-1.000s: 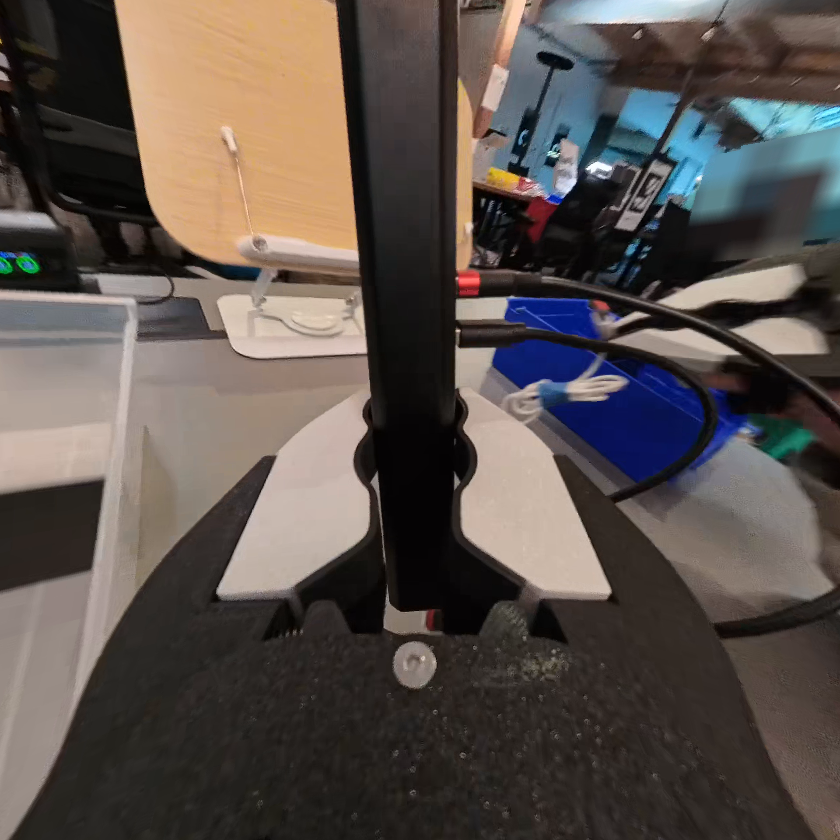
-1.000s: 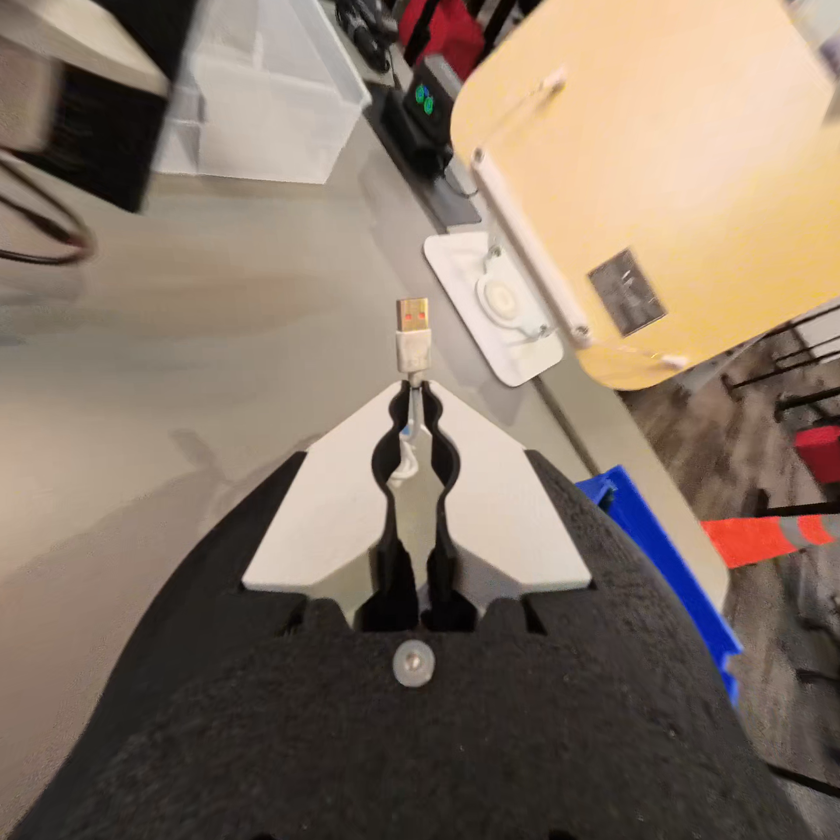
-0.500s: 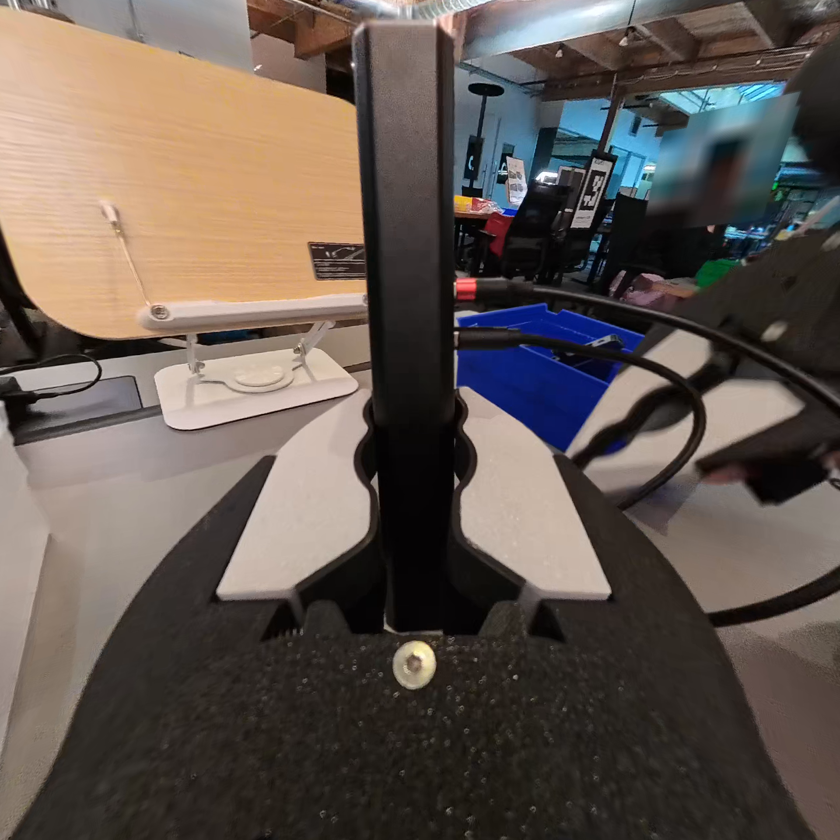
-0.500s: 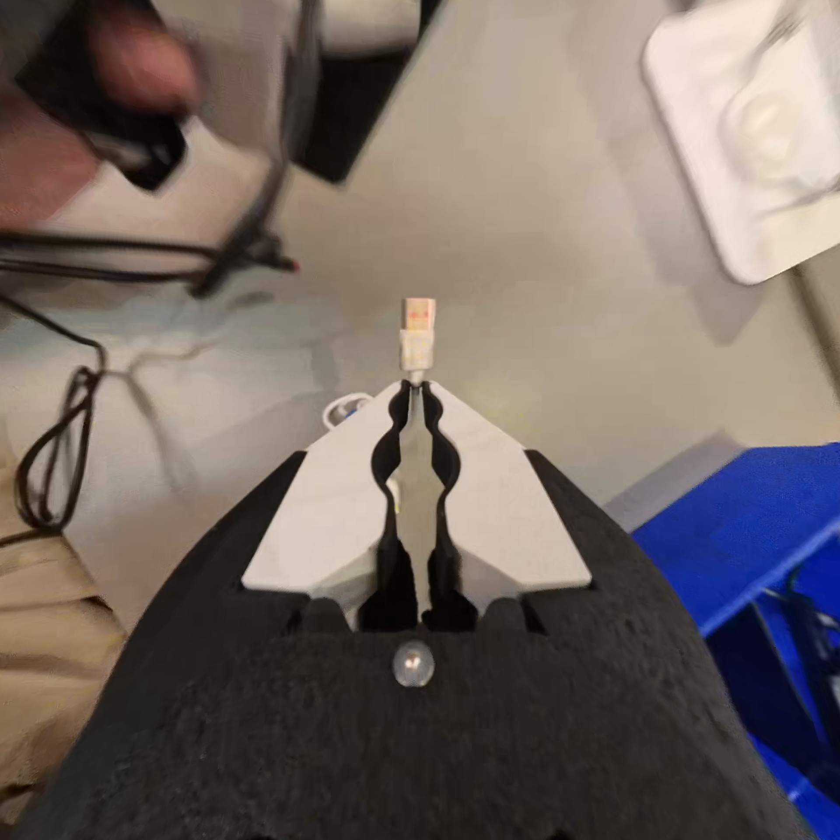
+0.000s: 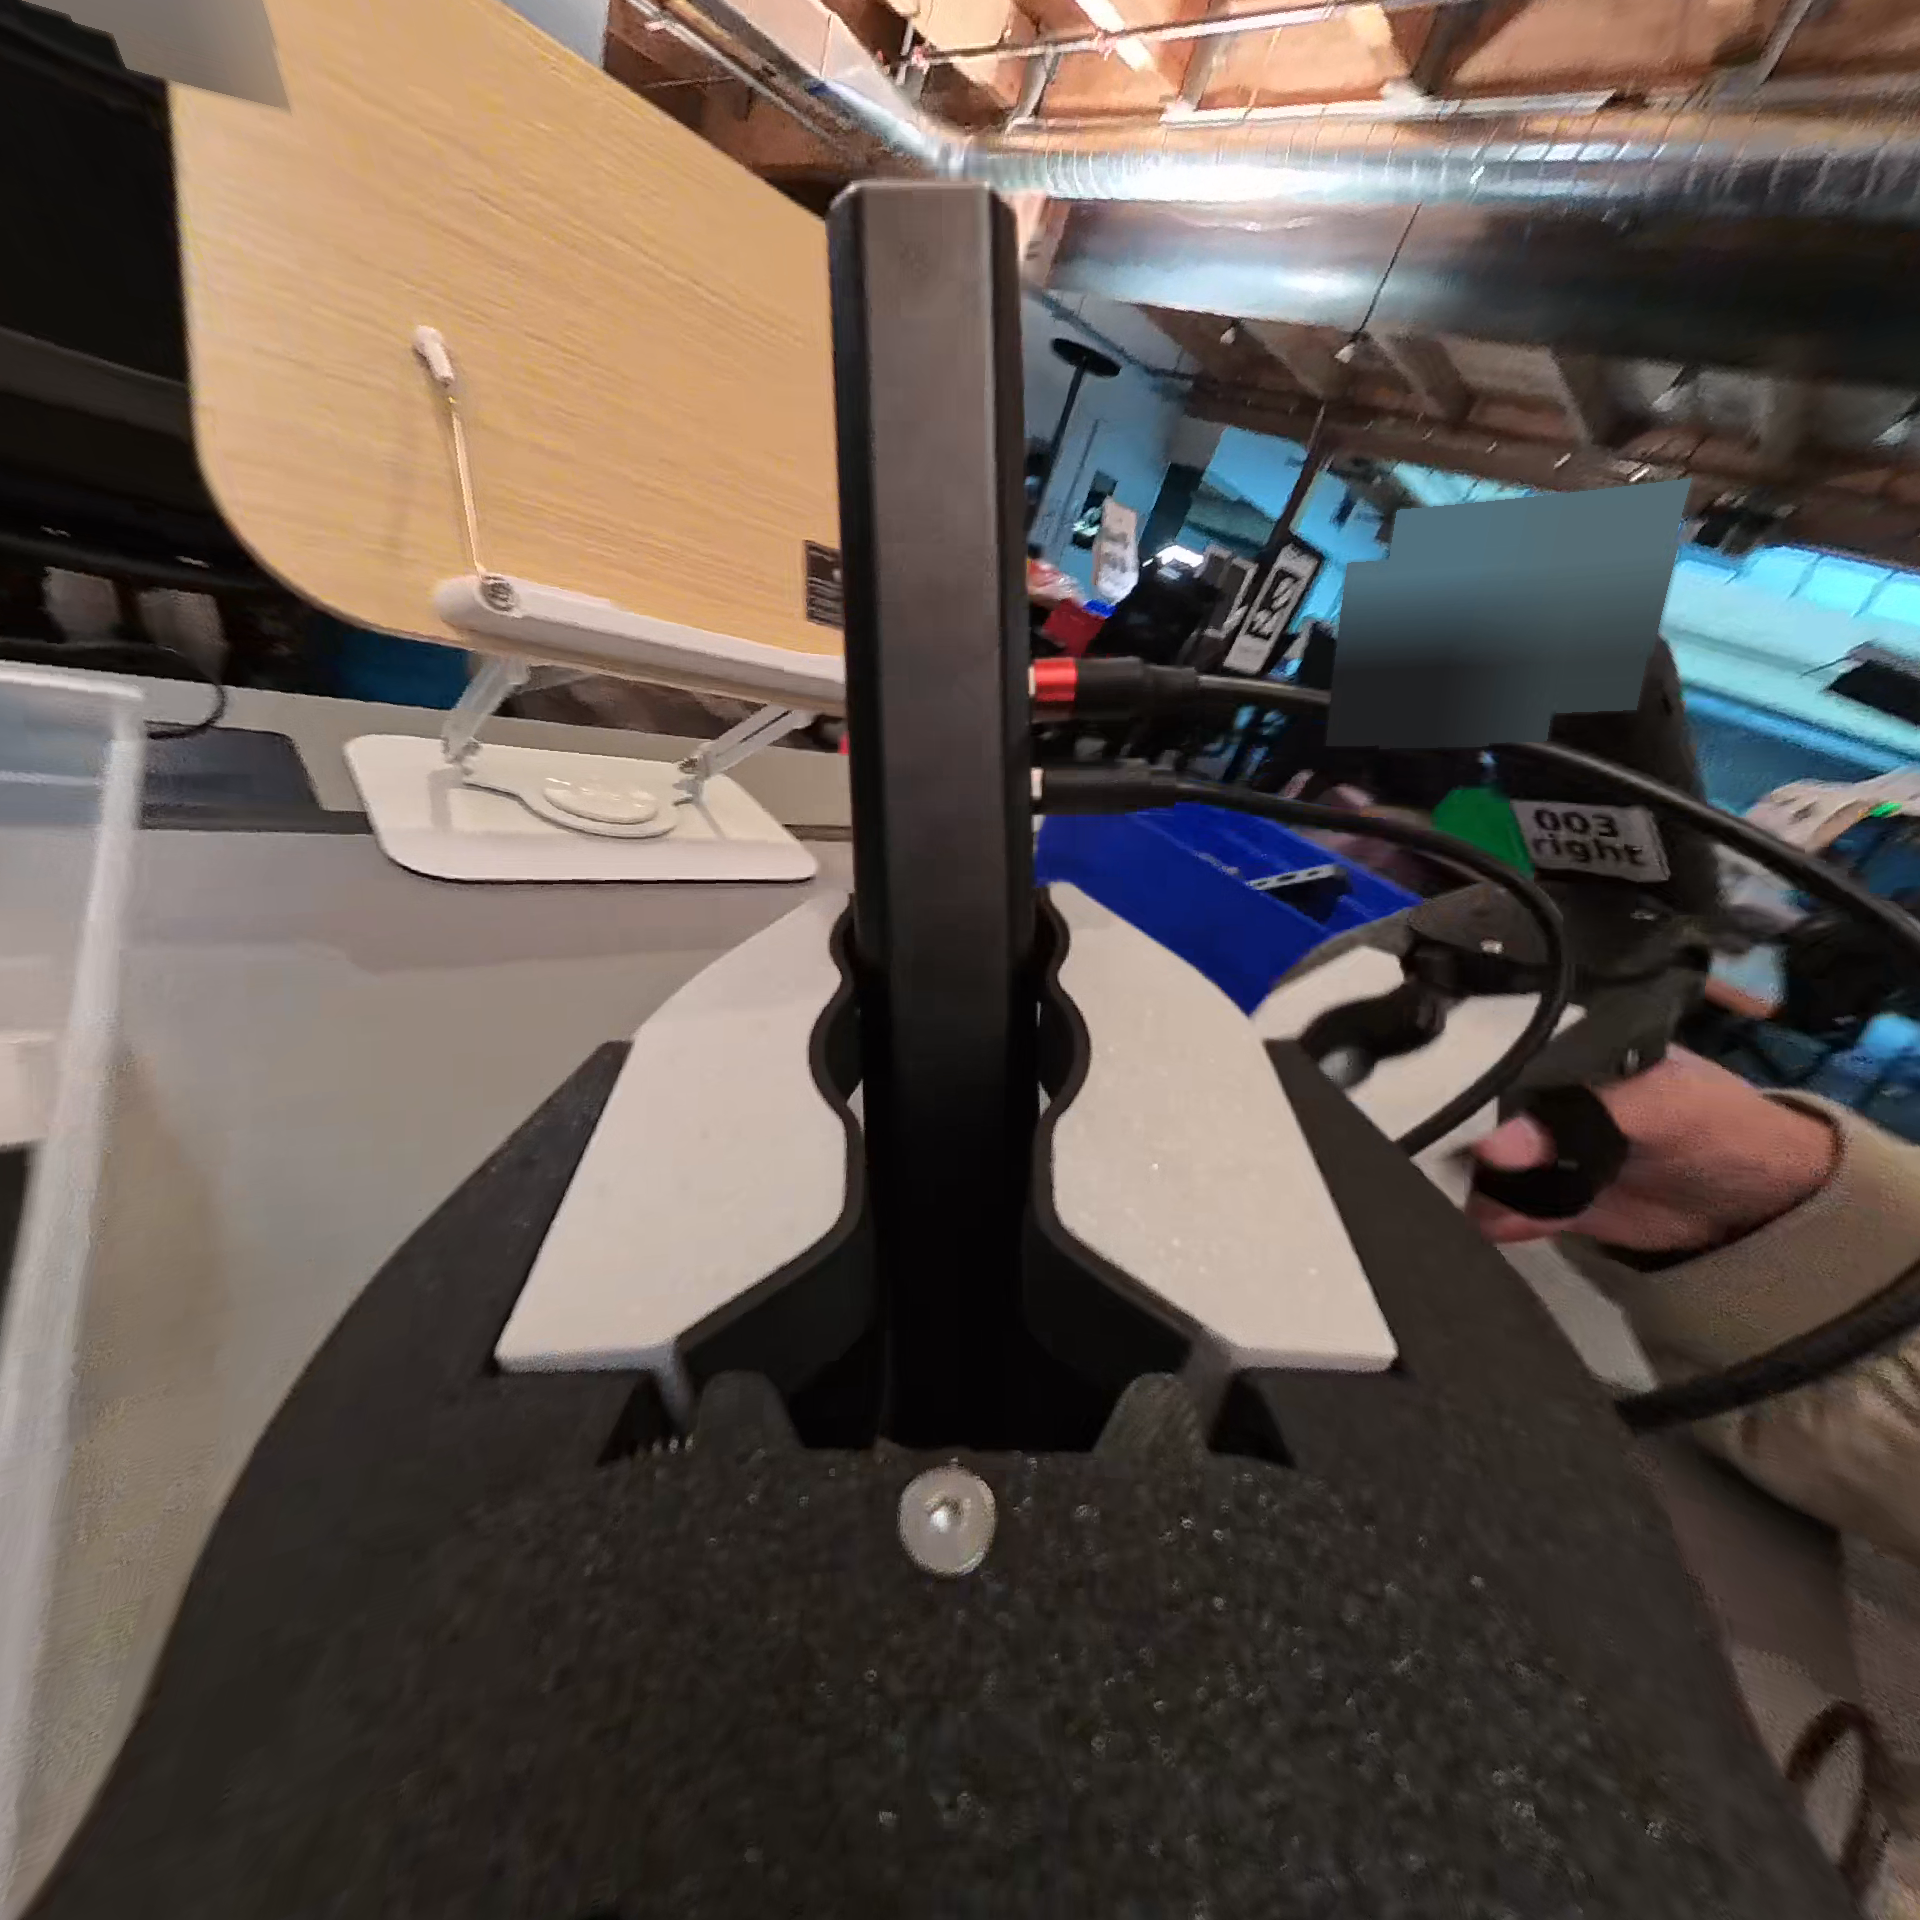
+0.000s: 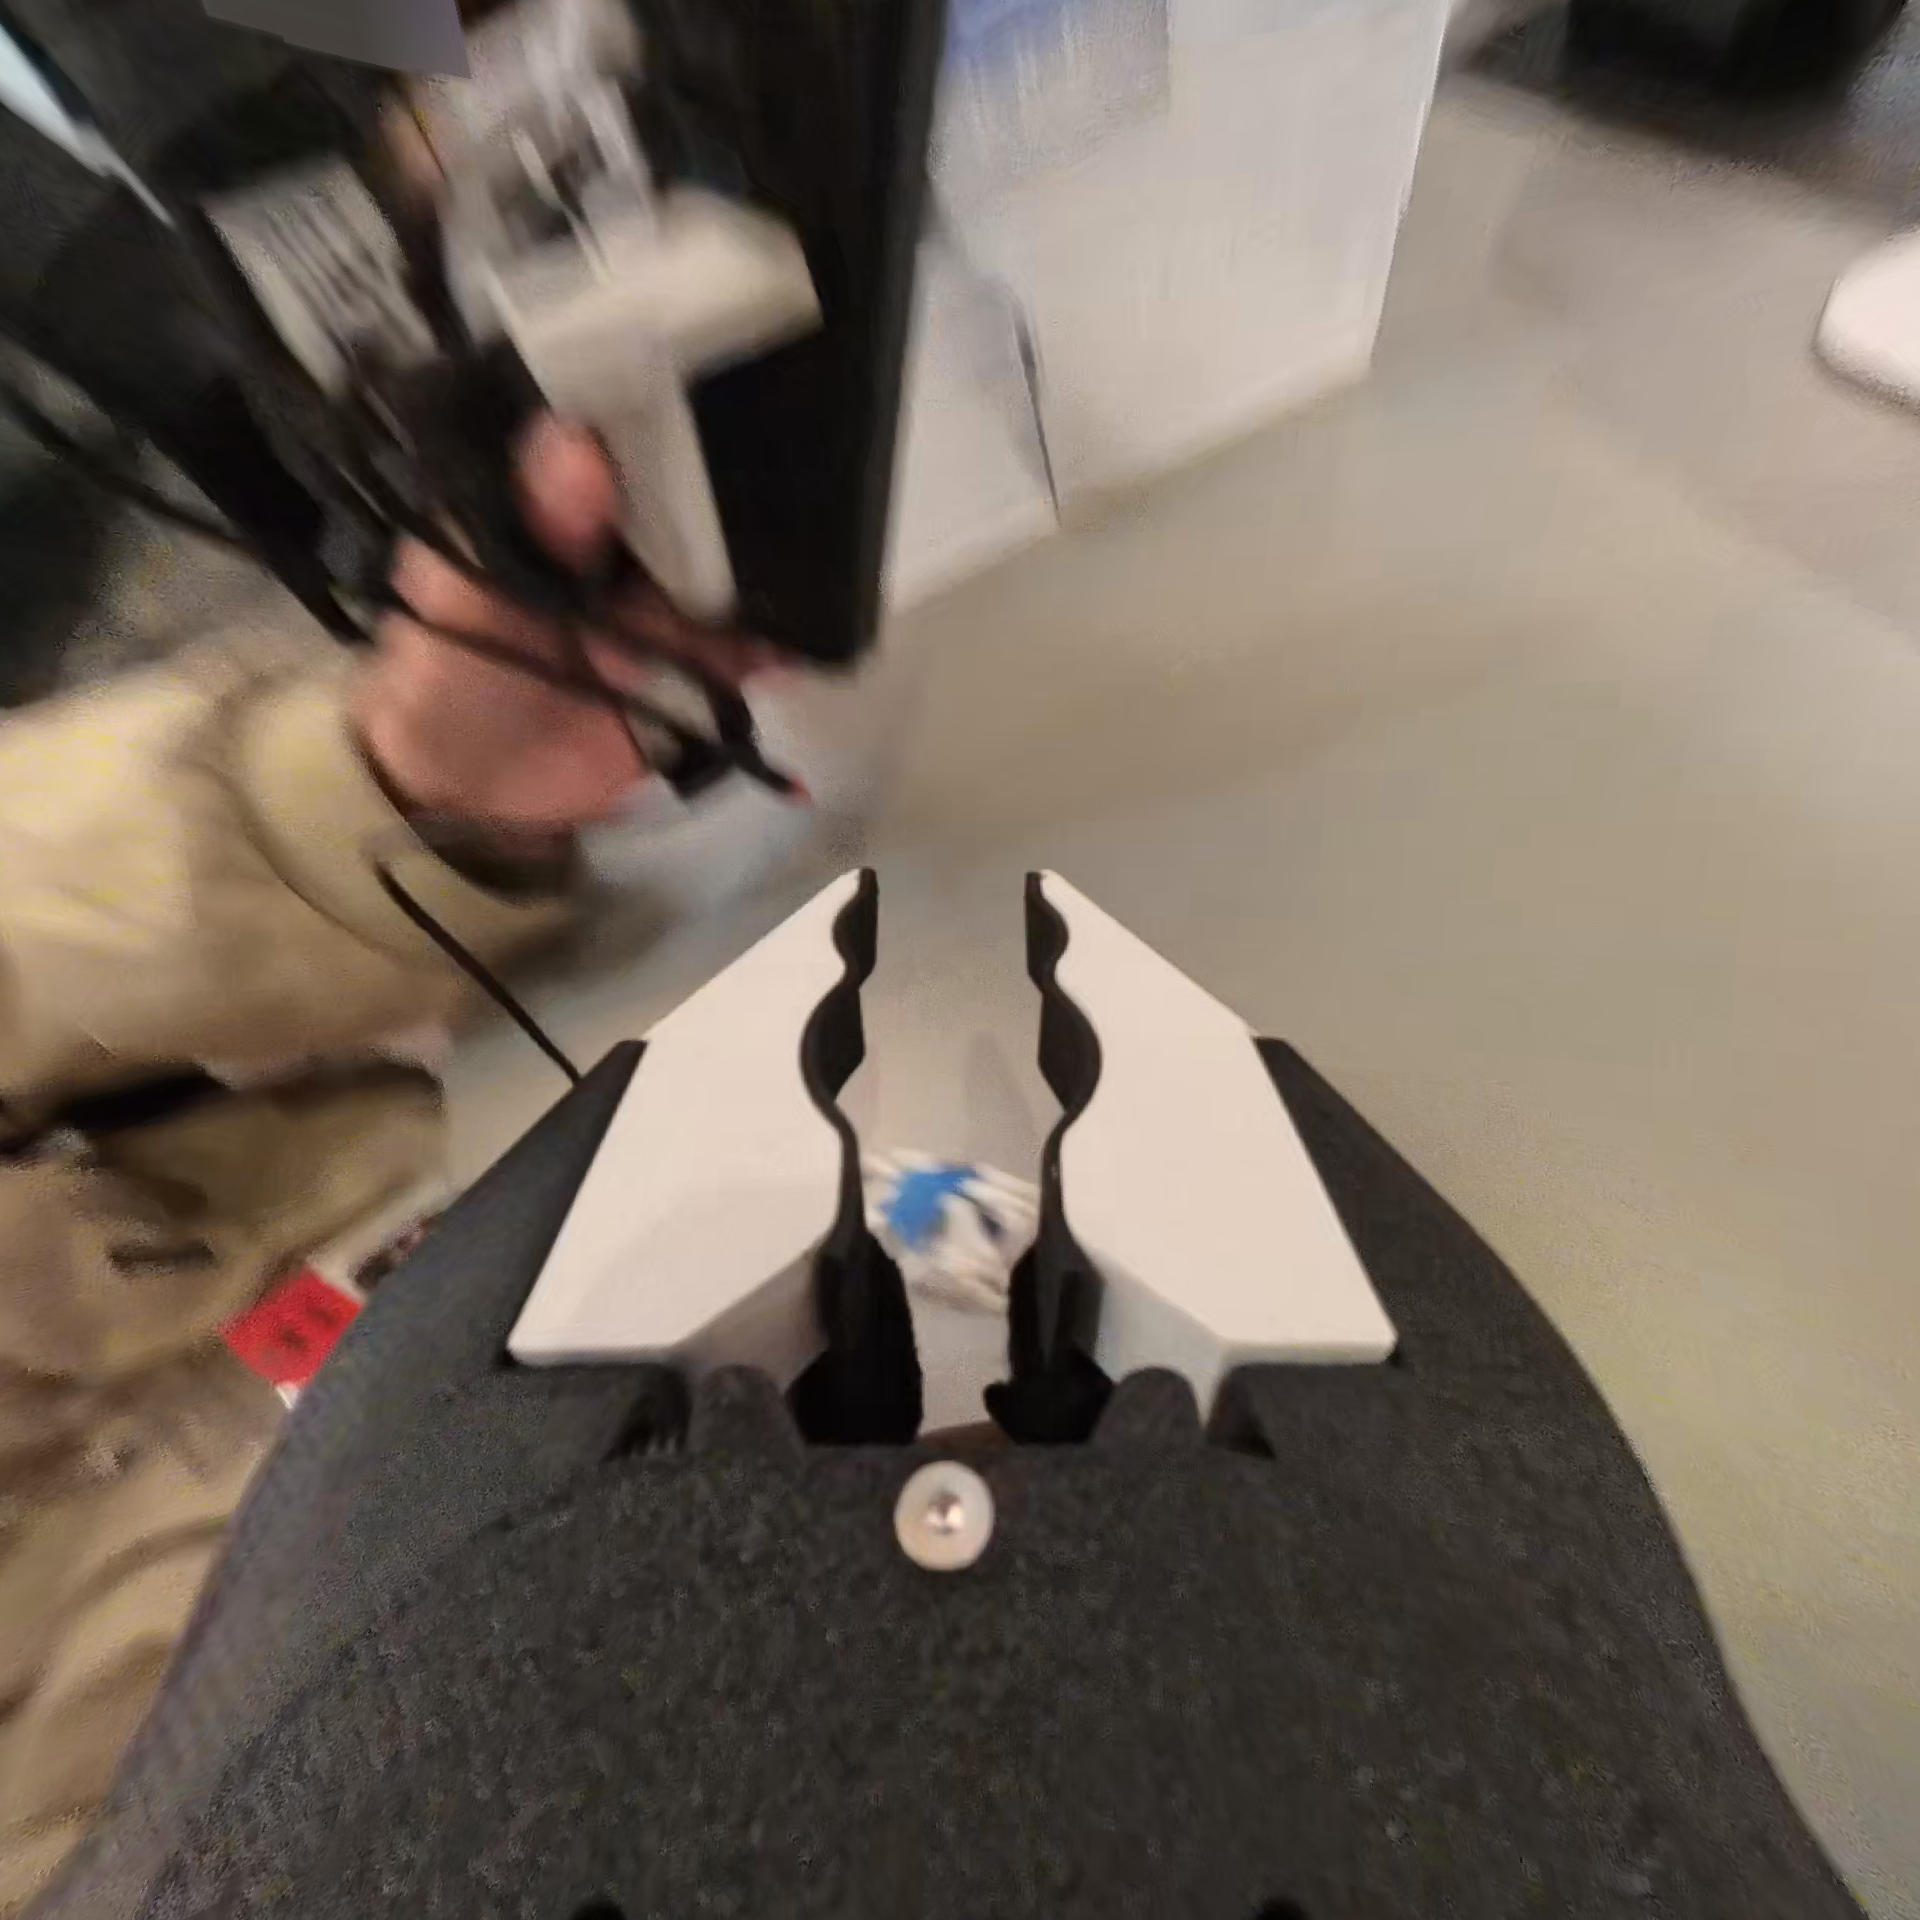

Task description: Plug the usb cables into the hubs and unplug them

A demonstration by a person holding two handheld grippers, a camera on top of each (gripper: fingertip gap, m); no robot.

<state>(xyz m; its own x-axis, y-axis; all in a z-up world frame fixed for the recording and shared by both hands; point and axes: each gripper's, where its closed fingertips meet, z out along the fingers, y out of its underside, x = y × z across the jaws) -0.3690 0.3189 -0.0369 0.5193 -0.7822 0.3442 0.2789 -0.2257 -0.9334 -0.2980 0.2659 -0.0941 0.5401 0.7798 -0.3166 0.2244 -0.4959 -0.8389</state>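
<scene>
A: In the left wrist view, the left tongs (image 5: pixel 940 1049) pinch a tall black hub (image 5: pixel 925 644) upright between their white pads, above a grey tabletop (image 5: pixel 343 1049). Two black usb cables (image 5: pixel 1340 821) sit plugged in its right side, one with a red collar (image 5: pixel 1055 681), both trailing off right. Far left stands a wooden stand (image 5: pixel 499 343) on a white base; far right lies a blue bin (image 5: pixel 1174 883).

B: The right wrist view shows none of that clearly. The right tongs (image 6: pixel 951 904) are spread apart, gripping nothing. Low in the gap between them a coiled white cable with a blue tie (image 6: pixel 935 1210) lies on the tabletop.

A: The left view catches the right tongs only at the right edge, in a person's hand (image 5: pixel 1652 1164).

B: And the right view shows the hub as a dark blur, far left
</scene>
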